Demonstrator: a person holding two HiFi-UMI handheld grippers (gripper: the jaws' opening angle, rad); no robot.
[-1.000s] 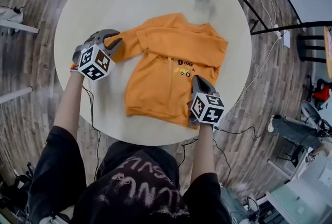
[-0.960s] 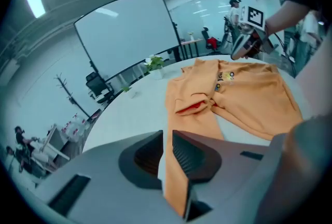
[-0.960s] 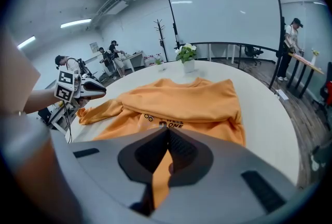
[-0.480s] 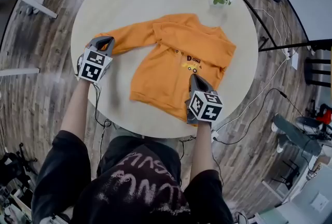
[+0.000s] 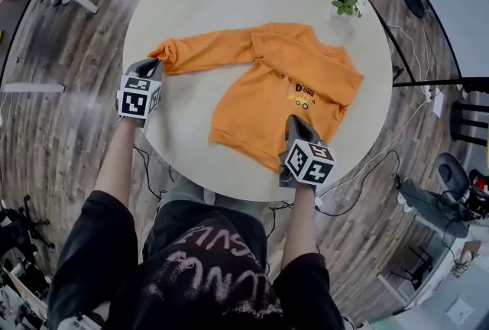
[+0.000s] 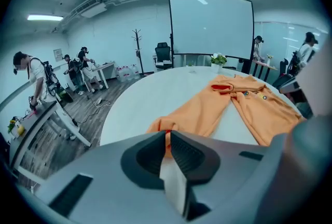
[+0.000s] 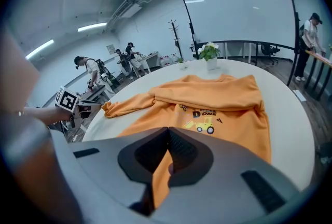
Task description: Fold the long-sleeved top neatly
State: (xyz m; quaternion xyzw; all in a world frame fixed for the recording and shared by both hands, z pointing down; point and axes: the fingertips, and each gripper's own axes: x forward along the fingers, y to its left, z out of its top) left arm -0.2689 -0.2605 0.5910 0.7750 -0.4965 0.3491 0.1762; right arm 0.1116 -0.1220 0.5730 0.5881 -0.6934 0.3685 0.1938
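On my feed the left hand-held gripper (image 6: 167,134) has its jaws just cracking open, barely a slit, sleeve cuff (image 6: 157,125) pinched in it. The orange top (image 6: 259,109) lies flat across the white table (image 6: 137,101).

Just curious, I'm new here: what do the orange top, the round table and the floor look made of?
The top: soft knit fabric, probably cotton fleece; matte, it creases and drapes.
The table: smooth pale laminate or painted board, with a faint sheen.
The floor: wood-look planks with visible grain; real wood or vinyl, unclear.
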